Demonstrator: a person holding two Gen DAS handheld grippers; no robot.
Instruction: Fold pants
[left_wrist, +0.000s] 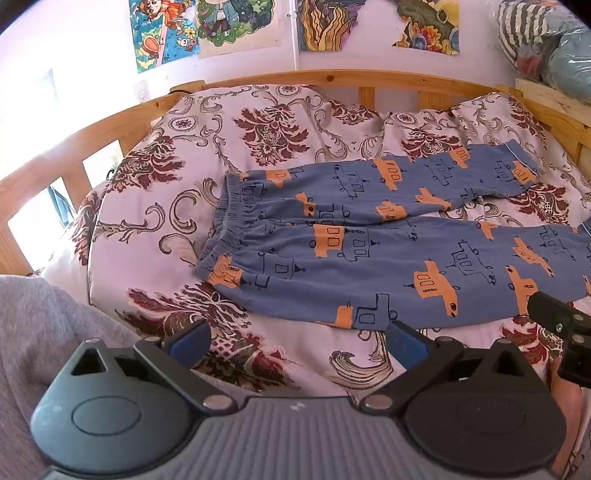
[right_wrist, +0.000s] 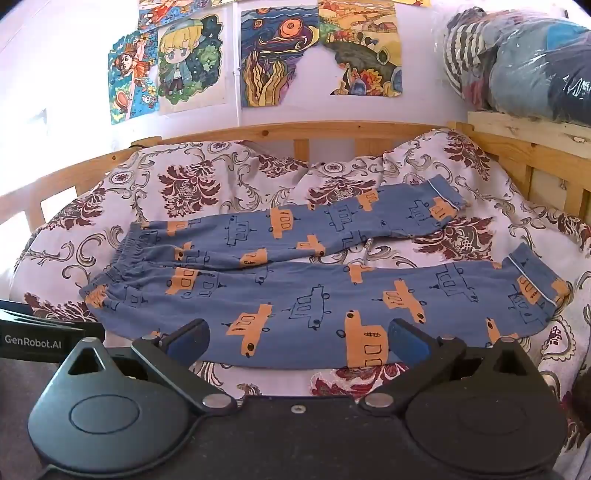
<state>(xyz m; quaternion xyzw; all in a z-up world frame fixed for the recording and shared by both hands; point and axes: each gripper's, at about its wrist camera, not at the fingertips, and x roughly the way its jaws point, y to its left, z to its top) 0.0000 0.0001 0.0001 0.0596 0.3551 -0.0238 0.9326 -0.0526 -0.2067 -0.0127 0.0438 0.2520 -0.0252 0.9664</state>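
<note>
Blue cotton pants (right_wrist: 295, 288) printed with orange and outlined vehicles lie flat and unfolded across the bed's floral-patterned cover (right_wrist: 192, 192), elastic gathered waistband toward the left edge, piped cuffs toward the right. The left gripper (left_wrist: 297, 341) and right gripper (right_wrist: 297, 341) hang spread wide near the near edge, holding nothing.

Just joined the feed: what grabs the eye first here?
The blue pants with orange vehicle prints, spread flat across the floral duvet, waistband left, legs right. Bright drawings hang on the wall above the wooden bedframe. Both grippers, left and right, hover open at the near edge.
</note>
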